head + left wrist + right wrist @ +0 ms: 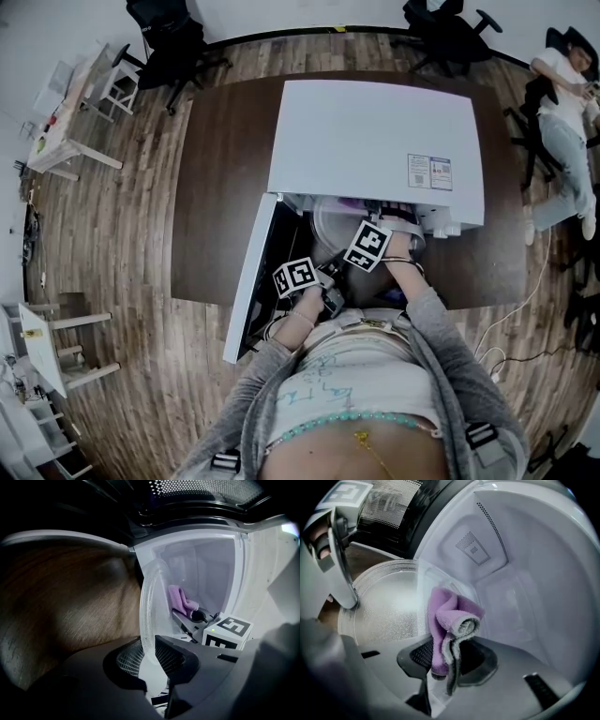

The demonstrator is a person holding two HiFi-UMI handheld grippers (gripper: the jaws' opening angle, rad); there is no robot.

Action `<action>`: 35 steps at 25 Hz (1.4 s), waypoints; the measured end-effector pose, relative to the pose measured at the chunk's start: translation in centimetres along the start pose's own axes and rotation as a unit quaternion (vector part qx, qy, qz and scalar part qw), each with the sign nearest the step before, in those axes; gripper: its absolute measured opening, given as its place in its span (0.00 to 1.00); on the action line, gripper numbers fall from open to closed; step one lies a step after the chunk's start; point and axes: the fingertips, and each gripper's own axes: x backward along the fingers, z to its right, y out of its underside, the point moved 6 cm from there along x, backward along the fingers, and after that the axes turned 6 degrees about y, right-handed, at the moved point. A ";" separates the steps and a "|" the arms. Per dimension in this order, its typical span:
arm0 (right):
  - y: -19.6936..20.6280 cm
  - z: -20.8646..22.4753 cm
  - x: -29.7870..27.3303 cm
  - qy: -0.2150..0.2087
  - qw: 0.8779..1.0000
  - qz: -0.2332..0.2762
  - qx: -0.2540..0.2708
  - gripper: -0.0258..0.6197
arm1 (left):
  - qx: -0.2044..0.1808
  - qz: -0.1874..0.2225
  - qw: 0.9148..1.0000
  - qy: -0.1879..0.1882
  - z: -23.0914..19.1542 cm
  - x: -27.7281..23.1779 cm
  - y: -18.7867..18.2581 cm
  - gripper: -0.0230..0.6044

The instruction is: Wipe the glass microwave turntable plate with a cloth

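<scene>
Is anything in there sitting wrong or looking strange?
The glass plate is not lying flat in the microwave: the left gripper clamps its rim and holds it up on edge at the open front. The right gripper pinches a folded purple cloth beside it. Nothing looks spilled or broken.

Clear stippled glass plate (384,606) stands tilted on edge; bunched purple cloth (443,616) seemingly touches its face.

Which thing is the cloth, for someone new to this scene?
Find the open white microwave on the dark table. Inside it, the right tool pinches the cloth: the only purple, fuzzy thing, next to the clear glass plate.
</scene>
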 end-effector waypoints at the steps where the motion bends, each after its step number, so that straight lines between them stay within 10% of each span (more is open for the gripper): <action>1: 0.2 0.0 0.0 0.000 1.000 -0.003 -0.002 0.23 | 0.000 0.000 1.000 0.000 0.0 0.0 0.0 0.14; 35: 3.6 -3.7 4.1 -0.034 0.998 -0.052 0.006 0.23 | -0.006 0.033 0.999 0.011 0.3 0.4 0.3 0.14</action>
